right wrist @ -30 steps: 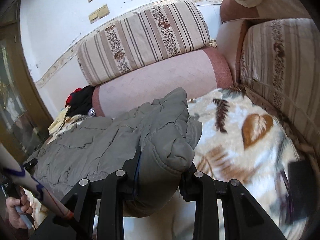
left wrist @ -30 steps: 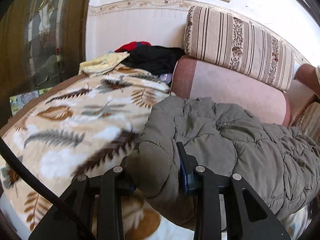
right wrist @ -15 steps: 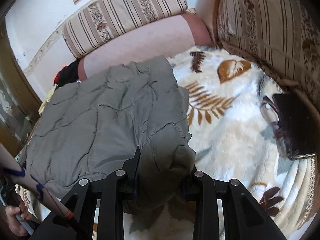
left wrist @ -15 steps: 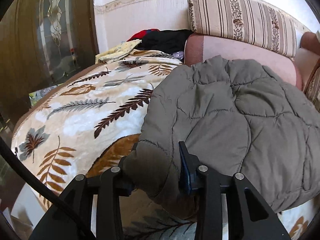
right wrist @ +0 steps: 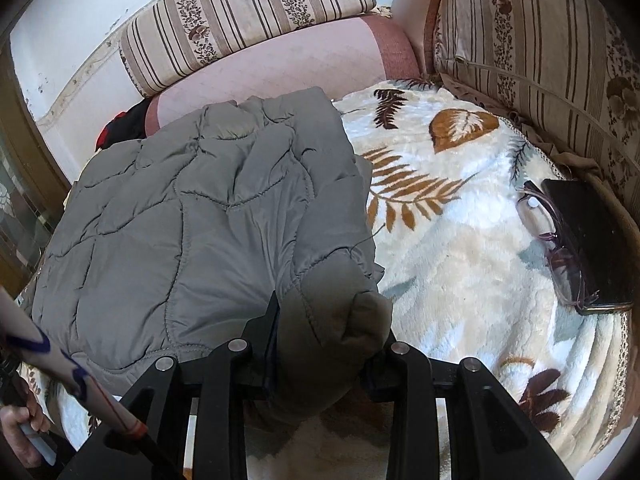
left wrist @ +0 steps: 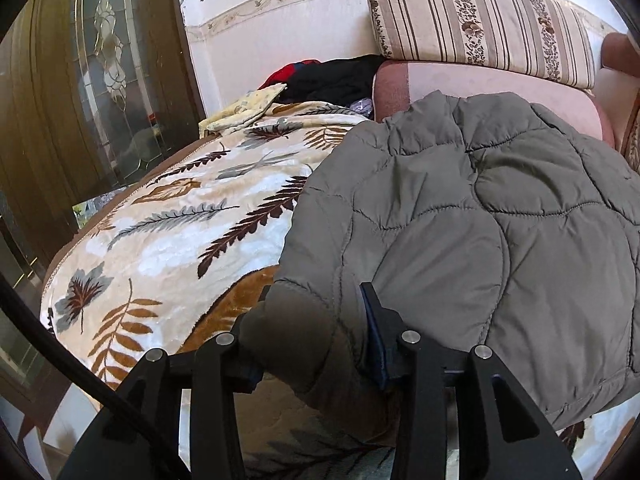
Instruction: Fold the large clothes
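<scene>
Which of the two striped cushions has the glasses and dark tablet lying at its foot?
The striped cushion on the right; the glasses and tablet lie below it. The other striped cushion tops the pink bolster.

Black left claw (left wrist: 312, 320) and right claw (right wrist: 324, 332), silver screws, blue pads.

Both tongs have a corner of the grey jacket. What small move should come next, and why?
Probably let the opening jaws finish and pull both back. The grey jacket already lies folded on the blanket, its corners still between the left tongs and right tongs.
</scene>
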`<move>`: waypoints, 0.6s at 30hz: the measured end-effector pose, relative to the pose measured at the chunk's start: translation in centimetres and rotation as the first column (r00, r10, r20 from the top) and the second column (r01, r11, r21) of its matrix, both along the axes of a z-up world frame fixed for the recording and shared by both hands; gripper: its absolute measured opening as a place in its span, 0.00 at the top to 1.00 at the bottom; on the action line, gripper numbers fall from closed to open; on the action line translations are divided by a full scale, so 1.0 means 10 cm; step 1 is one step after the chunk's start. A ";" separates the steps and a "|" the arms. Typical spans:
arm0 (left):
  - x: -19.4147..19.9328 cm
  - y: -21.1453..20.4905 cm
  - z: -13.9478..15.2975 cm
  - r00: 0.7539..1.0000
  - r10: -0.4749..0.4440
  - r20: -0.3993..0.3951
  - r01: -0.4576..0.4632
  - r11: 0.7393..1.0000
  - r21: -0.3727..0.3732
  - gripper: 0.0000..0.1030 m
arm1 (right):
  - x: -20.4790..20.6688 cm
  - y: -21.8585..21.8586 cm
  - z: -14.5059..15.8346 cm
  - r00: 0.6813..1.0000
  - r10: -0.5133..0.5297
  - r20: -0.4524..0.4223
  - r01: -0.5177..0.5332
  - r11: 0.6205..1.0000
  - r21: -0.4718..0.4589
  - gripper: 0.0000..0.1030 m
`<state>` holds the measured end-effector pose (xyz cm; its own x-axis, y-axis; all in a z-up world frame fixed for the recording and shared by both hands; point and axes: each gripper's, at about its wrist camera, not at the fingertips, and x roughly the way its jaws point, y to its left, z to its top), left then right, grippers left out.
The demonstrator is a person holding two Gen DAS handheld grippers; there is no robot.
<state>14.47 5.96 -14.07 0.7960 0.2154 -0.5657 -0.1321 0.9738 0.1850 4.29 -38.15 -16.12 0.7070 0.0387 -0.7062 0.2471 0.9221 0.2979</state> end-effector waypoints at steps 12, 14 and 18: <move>0.00 -0.02 -0.01 1.000 -0.002 0.000 0.002 1.000 0.008 0.61 | -0.05 -0.10 -0.05 1.000 -0.023 -0.011 0.024 0.996 0.081 0.58; 0.00 -0.02 -0.01 1.000 -0.003 -0.001 0.003 1.000 0.007 0.61 | -0.08 -0.13 -0.06 0.999 -0.039 -0.017 0.040 0.993 0.112 0.51; 0.00 0.01 -0.01 1.000 0.002 -0.005 -0.002 1.000 0.001 0.57 | -0.22 -0.22 0.01 0.997 -0.071 -0.010 0.072 0.980 0.183 0.48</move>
<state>14.43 6.07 -14.19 0.7927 0.2178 -0.5694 -0.1333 0.9733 0.1867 2.09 -40.38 -16.06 0.7100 0.1174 -0.6944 0.3117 0.8318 0.4593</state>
